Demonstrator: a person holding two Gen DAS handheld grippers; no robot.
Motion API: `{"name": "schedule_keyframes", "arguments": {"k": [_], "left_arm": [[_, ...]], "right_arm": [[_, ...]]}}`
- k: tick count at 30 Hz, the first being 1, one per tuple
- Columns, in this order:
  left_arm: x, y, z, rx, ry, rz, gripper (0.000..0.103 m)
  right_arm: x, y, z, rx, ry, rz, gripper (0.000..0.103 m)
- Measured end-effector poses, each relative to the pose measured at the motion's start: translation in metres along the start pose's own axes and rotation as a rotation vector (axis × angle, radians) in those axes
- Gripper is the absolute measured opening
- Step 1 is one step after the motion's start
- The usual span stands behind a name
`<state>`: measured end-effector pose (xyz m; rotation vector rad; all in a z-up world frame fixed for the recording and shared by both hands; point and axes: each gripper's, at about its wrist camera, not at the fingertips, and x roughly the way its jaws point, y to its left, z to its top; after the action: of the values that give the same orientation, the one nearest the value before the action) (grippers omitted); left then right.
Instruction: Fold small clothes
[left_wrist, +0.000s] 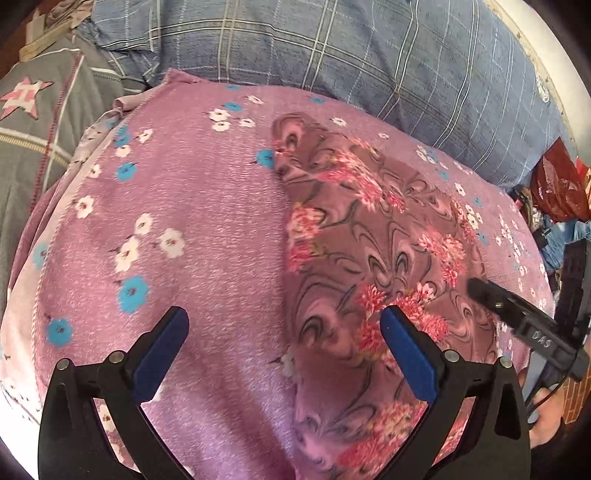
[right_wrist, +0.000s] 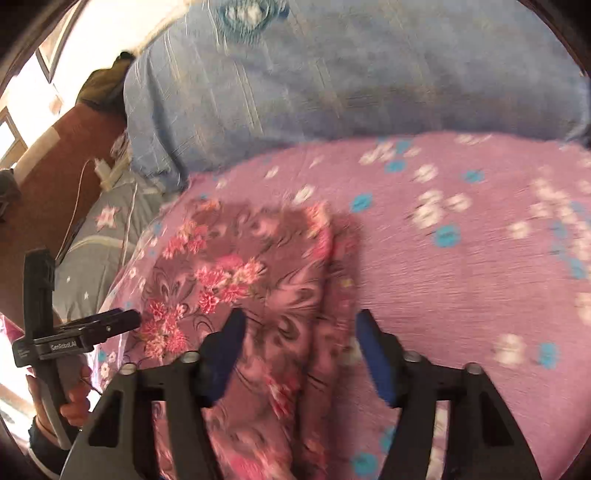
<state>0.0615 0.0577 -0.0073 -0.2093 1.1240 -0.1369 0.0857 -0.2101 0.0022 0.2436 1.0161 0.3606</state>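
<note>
A mauve garment with pink flower print (left_wrist: 388, 240) lies folded lengthwise on a purple fleece blanket (left_wrist: 184, 206). My left gripper (left_wrist: 284, 317) hovers open over the garment's left edge, with mostly bare blanket between its blue pads. My right gripper (left_wrist: 480, 291) reaches in at the garment's right side. In the blurred right wrist view, the right gripper (right_wrist: 299, 325) has its jaws partly apart astride a raised lengthwise fold of the garment (right_wrist: 240, 266); no squeeze on the cloth shows. The left gripper (right_wrist: 125, 319) is at the far left, held by a hand (right_wrist: 74, 398).
A blue plaid pillow (left_wrist: 332, 48) borders the blanket at the back. Grey bedding with a pink star (left_wrist: 37, 122) lies to the left. A red bag (left_wrist: 557, 188) and clutter sit at the right. A white charger and cable (right_wrist: 103, 170) rest beyond the bed's corner.
</note>
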Motion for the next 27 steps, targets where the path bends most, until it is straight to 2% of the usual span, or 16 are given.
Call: {"name": "schedule_keyframes", "arguments": {"k": [2,4,6,8,11,13,15,18,19,20,22,24,27], "left_arm": [[-0.001,-0.004,0.002,0.008,-0.013,-0.001,0.103],[0.004,-0.006,0.001,0.004,-0.028,0.019,0.103],[0.024,-0.01,0.001,0.043,-0.002,0.061,0.103],[0.029,-0.008,0.001,0.042,0.009,0.059,0.103],[0.007,-0.004,-0.003,0.043,-0.017,0.04,0.103],[-0.017,-0.008,-0.013,0.091,-0.053,0.016,0.103],[-0.03,-0.014,-0.026,0.137,-0.074,0.006,0.103],[-0.016,-0.025,-0.043,0.203,-0.038,0.054,0.103],[-0.004,-0.027,-0.047,0.213,-0.011,0.081,0.103],[0.003,-0.027,-0.049,0.201,-0.002,0.084,0.103],[0.0,-0.022,-0.044,0.139,0.001,0.054,0.103],[-0.007,-0.021,-0.042,0.131,-0.002,0.067,0.103],[-0.03,-0.028,-0.051,0.185,-0.077,0.171,0.103]], "right_arm": [[0.002,0.005,0.002,-0.026,-0.019,0.047,0.022],[-0.008,0.009,0.003,-0.059,-0.067,0.032,0.017],[0.003,0.002,0.002,-0.074,-0.023,0.005,0.017],[0.01,-0.005,0.0,-0.063,-0.013,-0.001,0.027],[-0.012,-0.007,0.001,-0.027,-0.039,0.032,0.035],[-0.032,-0.004,-0.005,-0.058,-0.066,0.096,0.035],[-0.047,0.0,-0.017,-0.115,-0.077,0.108,0.035],[-0.037,0.002,-0.041,-0.174,-0.018,0.053,0.036],[-0.027,-0.001,-0.047,-0.181,0.01,0.023,0.044],[-0.023,-0.006,-0.05,-0.166,-0.013,0.005,0.06],[-0.025,-0.013,-0.049,-0.113,-0.033,-0.035,0.079],[-0.032,-0.015,-0.046,-0.082,-0.027,-0.039,0.077],[-0.053,-0.012,-0.047,-0.108,-0.057,-0.13,0.079]]}}
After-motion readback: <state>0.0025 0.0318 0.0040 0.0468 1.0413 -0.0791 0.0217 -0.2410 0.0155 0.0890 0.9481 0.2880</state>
